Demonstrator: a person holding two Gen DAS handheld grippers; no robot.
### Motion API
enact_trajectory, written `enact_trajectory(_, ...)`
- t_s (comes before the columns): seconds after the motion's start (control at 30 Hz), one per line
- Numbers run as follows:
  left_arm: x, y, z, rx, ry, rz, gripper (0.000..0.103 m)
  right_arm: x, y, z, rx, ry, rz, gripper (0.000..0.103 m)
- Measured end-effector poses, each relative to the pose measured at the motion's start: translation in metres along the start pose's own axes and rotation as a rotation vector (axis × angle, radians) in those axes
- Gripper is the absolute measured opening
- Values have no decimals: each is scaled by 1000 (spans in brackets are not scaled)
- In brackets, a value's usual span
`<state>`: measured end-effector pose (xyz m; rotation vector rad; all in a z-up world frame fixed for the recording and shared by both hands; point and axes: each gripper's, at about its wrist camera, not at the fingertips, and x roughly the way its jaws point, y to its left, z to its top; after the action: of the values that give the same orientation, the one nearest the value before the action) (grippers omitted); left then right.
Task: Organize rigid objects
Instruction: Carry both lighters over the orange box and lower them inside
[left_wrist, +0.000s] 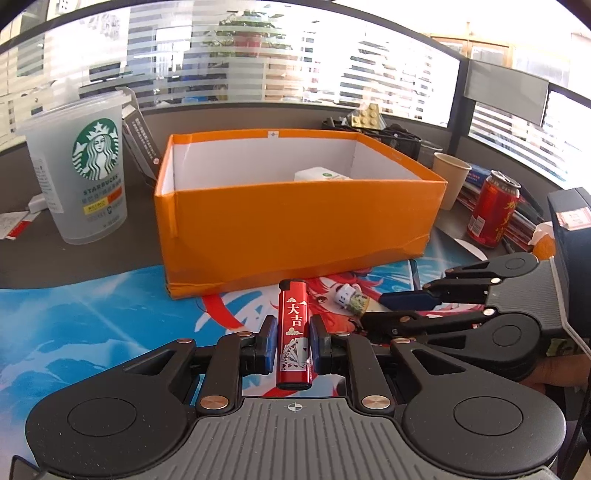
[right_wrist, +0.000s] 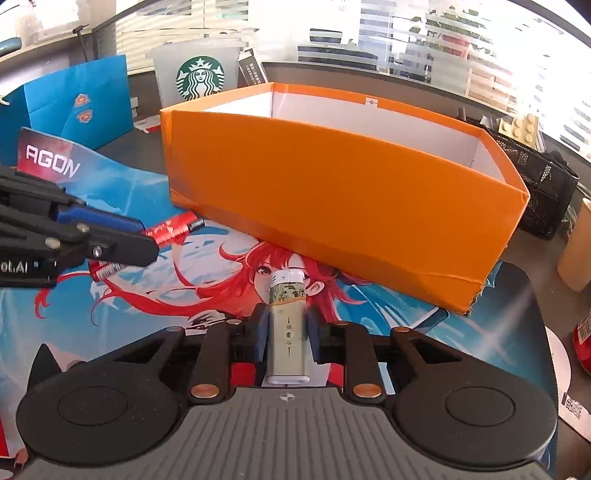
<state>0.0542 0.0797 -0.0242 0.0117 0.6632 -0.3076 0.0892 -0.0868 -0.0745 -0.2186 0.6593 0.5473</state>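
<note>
My left gripper (left_wrist: 293, 328) is shut on a red lighter (left_wrist: 294, 314) that points forward over the printed mat. From the right wrist view the same left gripper (right_wrist: 146, 238) shows at the left edge, with the red lighter (right_wrist: 173, 230) sticking out of it. My right gripper (right_wrist: 286, 317) is shut on a pale green lighter (right_wrist: 287, 328) with a white cap. It also appears at the right as the right gripper (left_wrist: 373, 308), with the pale lighter (left_wrist: 351, 299) at its tips. An open orange box (left_wrist: 295, 221) (right_wrist: 332, 184) stands just ahead of both grippers, with a white item (left_wrist: 321, 173) inside.
A Starbucks cup (left_wrist: 81, 166) stands left of the box. To its right are a paper cup (left_wrist: 448, 177) and a red can (left_wrist: 493, 208). A black mesh organizer (right_wrist: 535, 184) sits behind the box's right end. A blue bag (right_wrist: 74, 107) stands at the far left. A printed mat (left_wrist: 92, 314) covers the desk.
</note>
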Motion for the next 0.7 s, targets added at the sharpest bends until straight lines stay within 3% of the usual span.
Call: enact_trajectory(0.7,-26,-6,31,16,-97,2,16,-58,5,32,11,-171,-2,21)
